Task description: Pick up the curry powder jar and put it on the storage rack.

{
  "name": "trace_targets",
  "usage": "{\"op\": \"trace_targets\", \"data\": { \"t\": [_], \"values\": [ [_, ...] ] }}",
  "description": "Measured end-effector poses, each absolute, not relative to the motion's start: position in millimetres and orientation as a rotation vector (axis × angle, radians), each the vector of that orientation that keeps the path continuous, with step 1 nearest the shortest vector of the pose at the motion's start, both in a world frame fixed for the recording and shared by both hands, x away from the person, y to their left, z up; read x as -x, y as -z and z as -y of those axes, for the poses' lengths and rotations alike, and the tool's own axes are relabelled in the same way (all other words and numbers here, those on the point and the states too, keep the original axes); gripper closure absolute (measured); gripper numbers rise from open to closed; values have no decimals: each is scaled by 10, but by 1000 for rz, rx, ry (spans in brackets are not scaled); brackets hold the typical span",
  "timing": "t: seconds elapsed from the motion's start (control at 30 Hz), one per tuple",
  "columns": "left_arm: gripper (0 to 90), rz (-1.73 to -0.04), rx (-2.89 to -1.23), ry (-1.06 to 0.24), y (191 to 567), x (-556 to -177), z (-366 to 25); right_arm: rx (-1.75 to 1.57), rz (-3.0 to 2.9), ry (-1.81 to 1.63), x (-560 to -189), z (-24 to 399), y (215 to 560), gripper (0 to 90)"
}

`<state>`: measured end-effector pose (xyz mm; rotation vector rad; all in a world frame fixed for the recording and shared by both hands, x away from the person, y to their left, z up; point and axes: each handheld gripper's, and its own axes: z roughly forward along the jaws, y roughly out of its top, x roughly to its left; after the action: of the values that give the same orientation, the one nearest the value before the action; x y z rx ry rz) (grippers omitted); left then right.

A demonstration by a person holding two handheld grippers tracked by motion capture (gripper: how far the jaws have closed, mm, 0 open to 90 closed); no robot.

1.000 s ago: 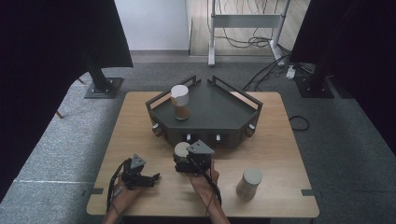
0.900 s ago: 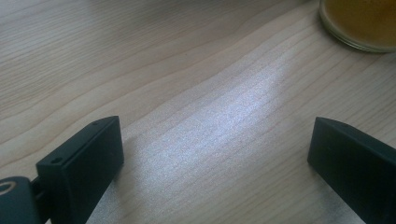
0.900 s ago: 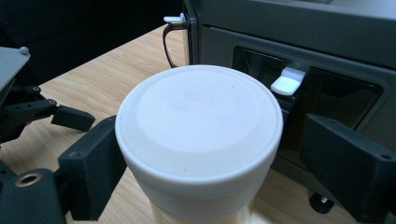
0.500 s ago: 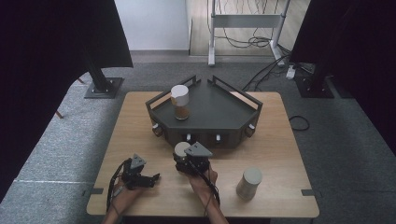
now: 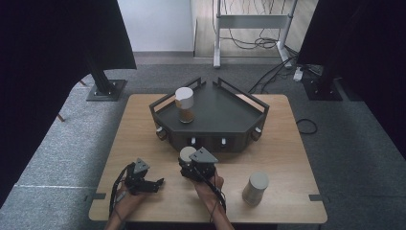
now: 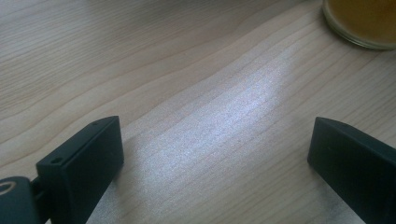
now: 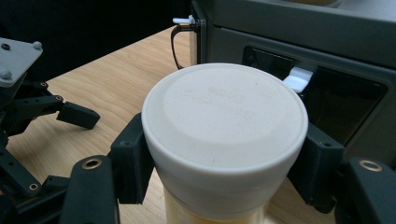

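Observation:
A glass jar with a cream lid [image 7: 224,116] and amber contents stands on the wooden table [image 5: 143,129], just in front of the dark tray [image 5: 225,122]. My right gripper [image 5: 188,160] is shut on it, and its black pads [image 7: 133,158] press the jar just below the lid from both sides. My left gripper [image 5: 159,181] rests low over the table to the left, open, with bare wood between its jaws [image 6: 215,149]. The held jar's amber base [image 6: 364,23] shows beyond its tips. A second matching jar [image 5: 185,104] stands on the tray at its left.
A third jar [image 5: 255,188] stands on the table near the front right. The tray has raised rails and white clips [image 7: 299,77] on its front face, close behind the held jar. One of the left gripper's fingers [image 7: 77,115] lies near the right gripper.
The right gripper's jaws have come together onto the jar by the tray. Both hands have stayed where they were, and no jar has shifted.

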<state>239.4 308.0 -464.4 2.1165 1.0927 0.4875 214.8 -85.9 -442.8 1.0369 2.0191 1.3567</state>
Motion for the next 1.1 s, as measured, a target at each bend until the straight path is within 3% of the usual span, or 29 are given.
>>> {"op": "trace_targets", "data": {
  "t": [1.1],
  "values": [
    [33, -1091, -2117, -487, 4644, -2396, -3081, -986, -2027, -1415, -2152, 1080, 4011, 333]
  ]
}}
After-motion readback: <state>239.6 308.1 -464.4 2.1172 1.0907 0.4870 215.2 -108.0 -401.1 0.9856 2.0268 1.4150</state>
